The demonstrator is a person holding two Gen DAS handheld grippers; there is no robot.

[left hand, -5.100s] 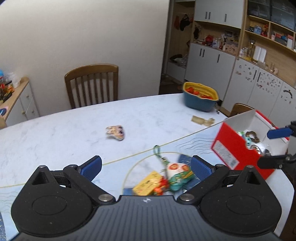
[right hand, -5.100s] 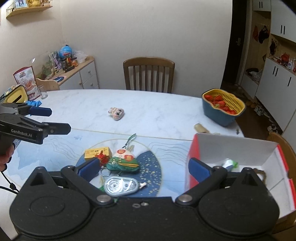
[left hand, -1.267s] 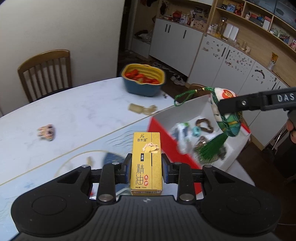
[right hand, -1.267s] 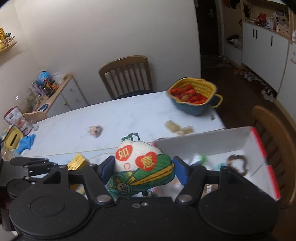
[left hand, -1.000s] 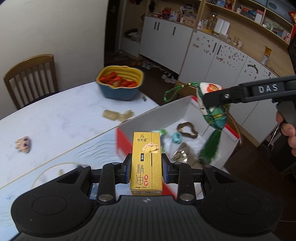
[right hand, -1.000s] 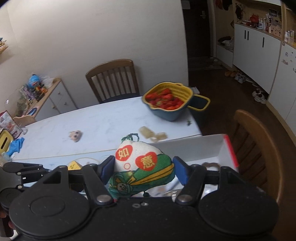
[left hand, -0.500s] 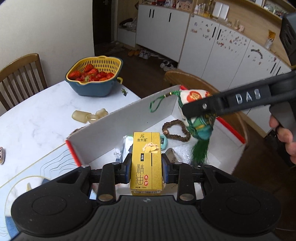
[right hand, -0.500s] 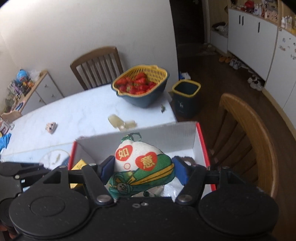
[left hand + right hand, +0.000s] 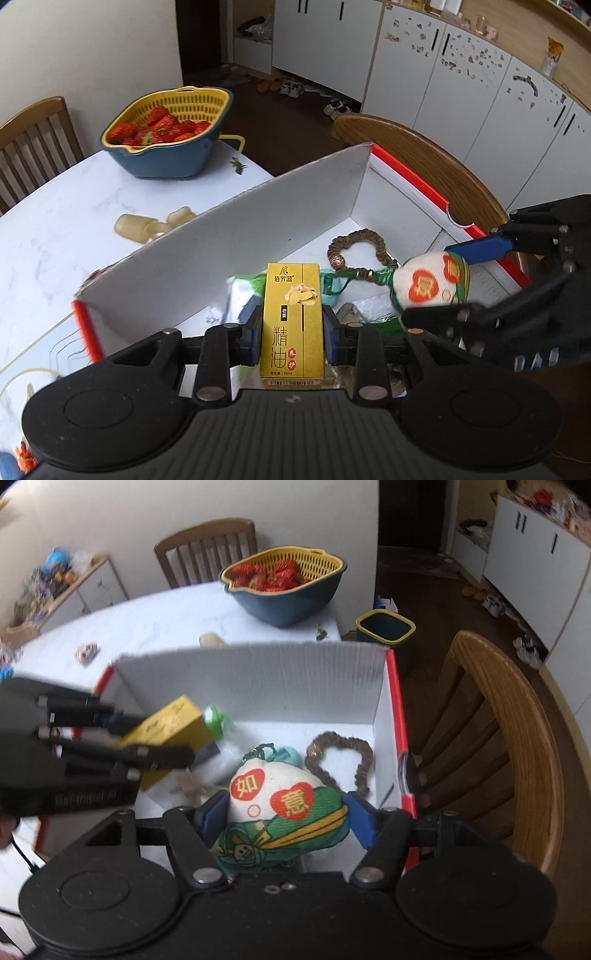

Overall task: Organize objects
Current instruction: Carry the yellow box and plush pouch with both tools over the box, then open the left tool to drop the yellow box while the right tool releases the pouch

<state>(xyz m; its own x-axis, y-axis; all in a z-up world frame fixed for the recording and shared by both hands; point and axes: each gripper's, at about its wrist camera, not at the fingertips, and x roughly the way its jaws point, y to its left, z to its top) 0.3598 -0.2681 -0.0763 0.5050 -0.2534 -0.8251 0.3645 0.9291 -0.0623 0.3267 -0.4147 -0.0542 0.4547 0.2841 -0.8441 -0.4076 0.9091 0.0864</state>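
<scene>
Both grippers have come down since half a sec ago and now sit over the inside of the white corrugated box with red rim point(image 9: 280, 206), closer to its contents.

L gripper point(image 9: 291, 328): jaws nearly together, pinching the gold rectangular carton with Chinese print point(image 9: 291, 317) upright btwn blue pads; the carton hangs above the box's left part, over a green-and-white packet. Same grip as before.

R gripper point(image 9: 284, 818): jaws spread mid-width, clamped on the white-and-green embroidered cloth pouch with red hearts point(image 9: 284, 812); the pouch hangs over the box's right part, just beside the brown beaded bracelet point(image 9: 341, 762) on the box floor.

Yellow-and-blue strainer basket of strawberries point(image 9: 166, 133) on the white marble table point(image 9: 55, 229), well apart from box.
</scene>
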